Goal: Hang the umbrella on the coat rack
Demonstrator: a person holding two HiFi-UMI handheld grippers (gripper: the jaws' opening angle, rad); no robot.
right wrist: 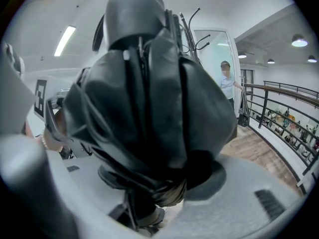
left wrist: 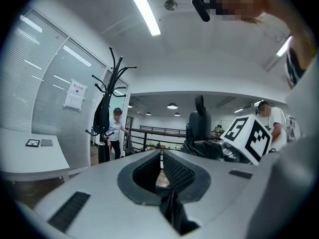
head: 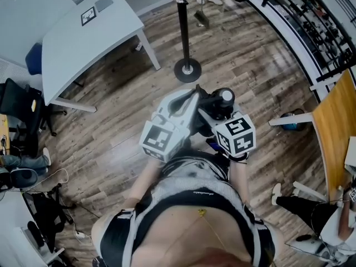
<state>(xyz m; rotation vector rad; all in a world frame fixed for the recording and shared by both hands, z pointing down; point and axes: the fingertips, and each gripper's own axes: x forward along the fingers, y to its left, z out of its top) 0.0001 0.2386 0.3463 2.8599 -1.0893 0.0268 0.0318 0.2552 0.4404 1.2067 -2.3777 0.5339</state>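
My right gripper is shut on a folded black umbrella, which stands up from its jaws and fills the right gripper view. The left gripper is close against it on the left. In the left gripper view the left gripper has its jaws almost together, with a thin black strap of the umbrella between them. The umbrella rises just to the right of those jaws. The black coat rack stands ahead on its round base; its hooks are a few steps away.
A white table stands left of the rack and a wooden table at the right. A black railing curves along the far right. A person stands beside the rack, and another person sits at lower right.
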